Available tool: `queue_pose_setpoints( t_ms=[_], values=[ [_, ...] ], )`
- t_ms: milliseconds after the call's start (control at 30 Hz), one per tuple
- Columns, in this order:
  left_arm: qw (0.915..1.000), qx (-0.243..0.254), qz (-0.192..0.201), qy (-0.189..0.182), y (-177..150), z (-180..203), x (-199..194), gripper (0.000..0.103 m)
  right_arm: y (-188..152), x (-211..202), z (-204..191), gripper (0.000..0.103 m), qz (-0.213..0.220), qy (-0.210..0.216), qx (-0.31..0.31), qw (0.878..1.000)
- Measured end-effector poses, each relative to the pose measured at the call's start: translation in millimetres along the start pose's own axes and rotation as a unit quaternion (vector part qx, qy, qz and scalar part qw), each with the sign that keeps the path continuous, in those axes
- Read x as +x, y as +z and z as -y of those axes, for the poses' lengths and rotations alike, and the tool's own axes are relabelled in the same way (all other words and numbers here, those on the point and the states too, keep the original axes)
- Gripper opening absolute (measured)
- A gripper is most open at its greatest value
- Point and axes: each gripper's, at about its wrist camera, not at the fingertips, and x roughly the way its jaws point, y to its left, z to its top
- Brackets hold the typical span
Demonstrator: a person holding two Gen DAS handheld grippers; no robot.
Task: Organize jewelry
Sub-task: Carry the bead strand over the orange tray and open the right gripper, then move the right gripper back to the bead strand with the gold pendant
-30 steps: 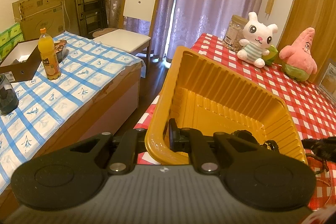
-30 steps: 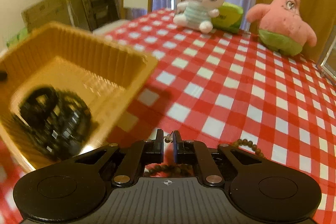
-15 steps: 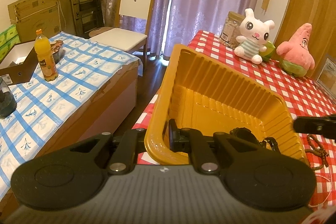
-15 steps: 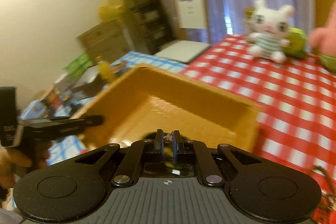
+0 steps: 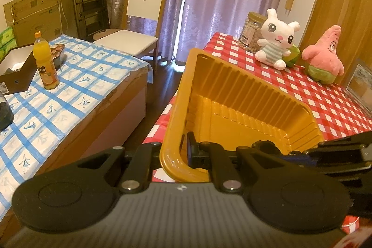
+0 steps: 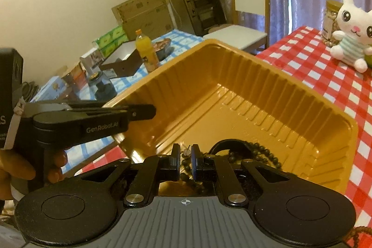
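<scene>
A yellow plastic tray [image 5: 232,85] stands on the red-checked table near its left edge. My left gripper [image 5: 181,150] is shut on the tray's near wall, one finger inside and one outside; the right wrist view shows it [image 6: 148,112] clamped on the rim. Black bead bracelets [image 6: 246,152] lie in the tray's near corner [image 5: 265,145]. My right gripper [image 6: 186,155] hangs over that corner, shut on a small clear earring stud [image 6: 186,151]. In the left wrist view the right gripper [image 5: 293,155] reaches in from the right.
A white rabbit plush [image 5: 276,43], a pink starfish plush [image 5: 323,62] and a jar [image 5: 252,31] stand at the table's far end. A brown bead bracelet [image 6: 358,231] lies right of the tray. Left stands a blue-checked table [image 5: 69,90] with a juice bottle [image 5: 45,64].
My right gripper has swung left from above the checked cloth to above the tray, still shut on the small stud. The left gripper has kept its hold on the tray wall.
</scene>
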Motion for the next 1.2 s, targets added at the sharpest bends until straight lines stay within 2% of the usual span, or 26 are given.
queue_pose_setpoints(
  t_ms=[67, 133, 167, 233, 467, 767, 1033, 1200],
  values=[
    [1.0000, 0.000, -0.001, -0.001, 0.2, -0.8, 0.5, 0.009, -1.6, 0.7, -0.2, 0.011, 0.000, -0.004, 0.003, 1.000],
    [1.0000, 0.000, -0.002, -0.001, 0.3, -1.2, 1.2, 0.009, -2.7, -0.8, 1.9, 0.019, 0.005, -0.007, 0.009, 1.000],
    [1.0000, 0.000, -0.002, -0.002, 0.3, -1.0, 1.2, 0.009, -3.0, -3.0, 2.8, 0.029, 0.010, -0.006, 0.012, 1.000],
    [1.0000, 0.000, -0.003, -0.001, 0.3, -1.2, 1.5, 0.009, -3.8, -9.8, 1.0, 0.038, 0.020, -0.009, 0.016, 1.000],
    [1.0000, 0.006, -0.004, 0.000, 0.1, -0.5, 4.1, 0.009, -9.6, -43.2, 12.8, 0.038, 0.059, -0.039, 0.050, 0.996],
    [1.0000, 0.007, -0.005, 0.002, 0.6, 0.0, 6.1, 0.009, -51.9, -107.1, 48.1, 0.038, 0.070, -0.101, 0.134, 0.983],
    [0.9999, 0.010, -0.004, 0.006, 1.3, -2.0, 7.3, 0.009, -97.1, -158.6, 81.0, 0.038, 0.066, -0.172, 0.197, 0.963],
    [0.9999, 0.011, -0.004, 0.011, 1.1, -1.2, 5.5, 0.009, -121.1, -184.2, 110.3, 0.038, 0.065, -0.227, 0.231, 0.944]
  ],
)
